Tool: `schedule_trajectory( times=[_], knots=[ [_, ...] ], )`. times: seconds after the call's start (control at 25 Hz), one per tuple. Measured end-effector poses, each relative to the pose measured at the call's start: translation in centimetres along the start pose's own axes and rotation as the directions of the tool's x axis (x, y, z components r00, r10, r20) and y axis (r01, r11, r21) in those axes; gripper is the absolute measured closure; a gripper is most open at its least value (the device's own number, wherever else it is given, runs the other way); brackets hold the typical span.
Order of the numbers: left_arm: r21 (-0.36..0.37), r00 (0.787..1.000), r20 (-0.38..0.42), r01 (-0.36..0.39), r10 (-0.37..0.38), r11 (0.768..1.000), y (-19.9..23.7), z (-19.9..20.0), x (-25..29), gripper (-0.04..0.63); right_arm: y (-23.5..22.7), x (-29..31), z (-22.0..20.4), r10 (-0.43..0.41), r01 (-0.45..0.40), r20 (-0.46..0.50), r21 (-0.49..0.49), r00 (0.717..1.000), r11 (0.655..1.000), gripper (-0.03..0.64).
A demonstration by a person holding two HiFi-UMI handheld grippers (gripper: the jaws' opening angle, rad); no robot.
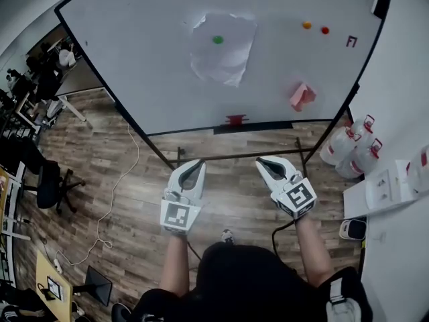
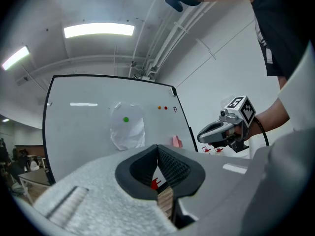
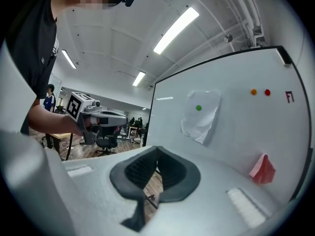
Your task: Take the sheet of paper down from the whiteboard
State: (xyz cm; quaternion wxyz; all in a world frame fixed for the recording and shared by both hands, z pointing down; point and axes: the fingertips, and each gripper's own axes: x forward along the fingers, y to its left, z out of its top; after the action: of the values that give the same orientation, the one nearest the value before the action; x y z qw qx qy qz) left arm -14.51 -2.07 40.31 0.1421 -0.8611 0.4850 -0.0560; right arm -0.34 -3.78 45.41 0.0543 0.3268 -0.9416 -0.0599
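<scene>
A crumpled white sheet of paper [image 1: 223, 47] hangs on the whiteboard [image 1: 134, 66], pinned by a green magnet [image 1: 218, 39]. The paper [image 2: 127, 127] also shows in the left gripper view, and in the right gripper view the paper [image 3: 201, 116] hangs ahead to the right. Both grippers are held side by side in front of the board, well short of it. My left gripper [image 1: 196, 166] is shut with nothing in it. So is my right gripper [image 1: 263, 164], empty and pointing at the board.
An orange magnet [image 1: 306, 25] and a red magnet [image 1: 325, 30] sit at the board's upper right. A pink folded paper [image 1: 302, 96] sticks lower right, and a red object [image 1: 235, 120] rests on the tray. Plastic jugs [image 1: 352, 146] and a white counter [image 1: 385, 186] stand right; office chairs [image 1: 50, 183] left.
</scene>
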Motion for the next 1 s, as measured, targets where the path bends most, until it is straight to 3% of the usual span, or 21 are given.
schedule_trajectory(
  times=[0.56, 1.0],
  knots=[
    [-0.01, 0.998, 0.0, 0.067, -0.067, 0.998, 7.8, -3.7, 6.3, 0.584, -6.2, 8.0, -1.0, -0.112, 0.112, 0.002, 0.042, 0.994, 0.993, 0.612],
    [0.0, 0.998, -0.012, 0.061, -0.061, 0.998, 9.0, -4.7, 10.3, 0.584, -11.1, 10.0, -2.1, -0.115, 0.115, 0.004, 0.05, 0.993, 0.992, 0.612]
  ],
)
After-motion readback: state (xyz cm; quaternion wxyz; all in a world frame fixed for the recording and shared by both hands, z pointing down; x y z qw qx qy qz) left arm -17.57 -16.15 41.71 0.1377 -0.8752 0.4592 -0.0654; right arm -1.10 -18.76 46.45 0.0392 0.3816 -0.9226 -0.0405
